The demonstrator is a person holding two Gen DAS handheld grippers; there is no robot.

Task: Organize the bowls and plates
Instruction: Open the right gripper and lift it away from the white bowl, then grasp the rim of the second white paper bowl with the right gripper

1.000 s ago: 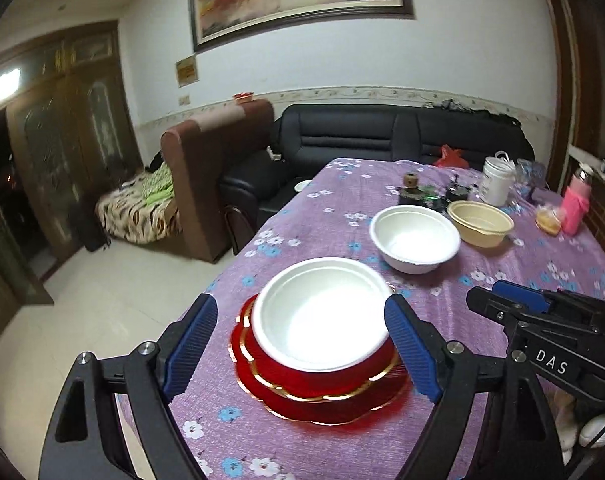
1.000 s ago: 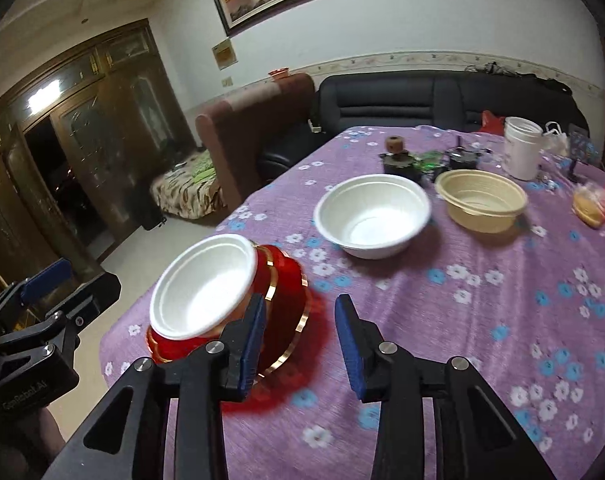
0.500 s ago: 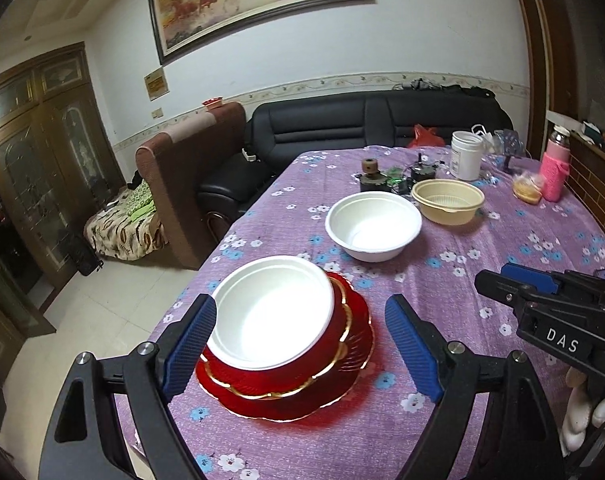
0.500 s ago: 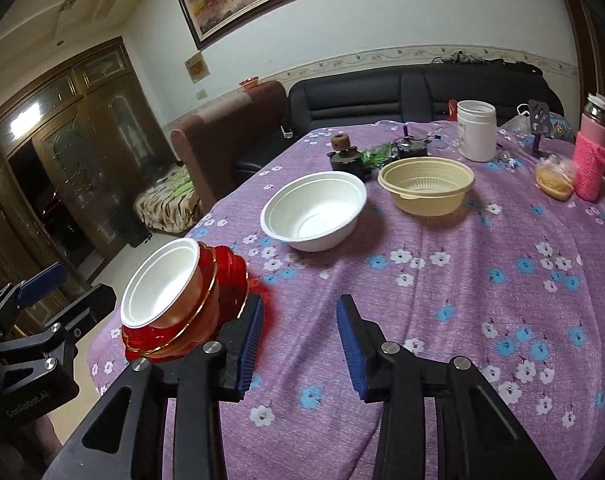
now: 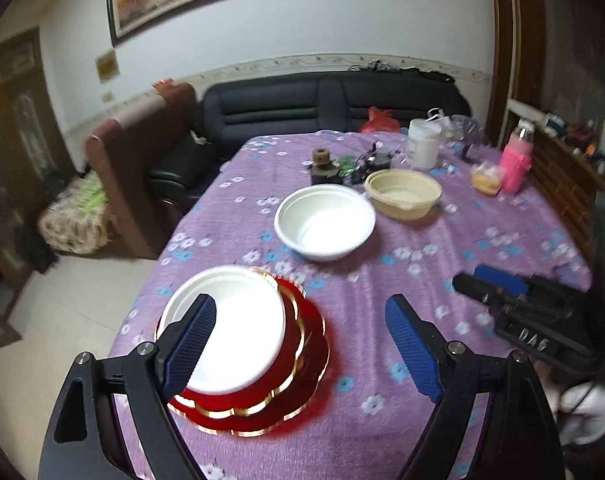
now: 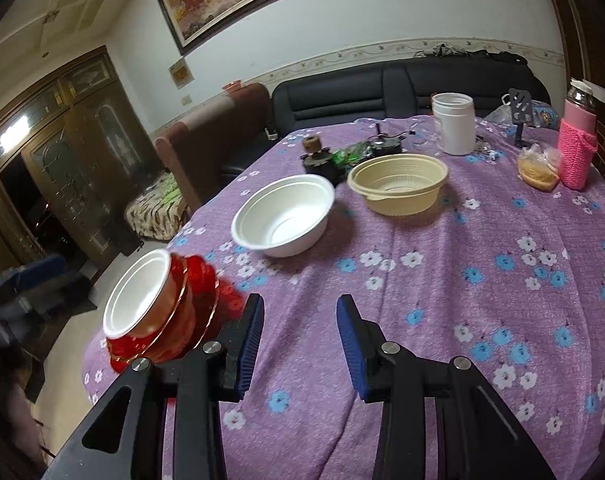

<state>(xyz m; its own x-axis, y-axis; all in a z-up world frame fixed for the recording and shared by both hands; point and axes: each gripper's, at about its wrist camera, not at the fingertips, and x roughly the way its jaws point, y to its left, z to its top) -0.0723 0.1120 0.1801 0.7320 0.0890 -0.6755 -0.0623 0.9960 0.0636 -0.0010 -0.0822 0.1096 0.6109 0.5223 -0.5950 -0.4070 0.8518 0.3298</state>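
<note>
Stack of red gold-rimmed plates point(image 5: 302, 364) with white bowl point(image 5: 226, 332) on top at table's near-left corner, left gripper point(image 5: 302, 348) spread wide and empty, its left finger overlapping the bowl, right gripper point(image 6: 298, 340) released, stack just left of it, second white bowl point(image 6: 282, 216) and beige bowl point(image 6: 398, 184) further back on purple cloth point(image 6: 462, 280)

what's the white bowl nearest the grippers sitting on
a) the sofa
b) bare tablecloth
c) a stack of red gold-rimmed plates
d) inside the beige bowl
c: the near white bowl rests on the red gold-rimmed plates, apart from the other white bowl and the beige bowl.
</note>
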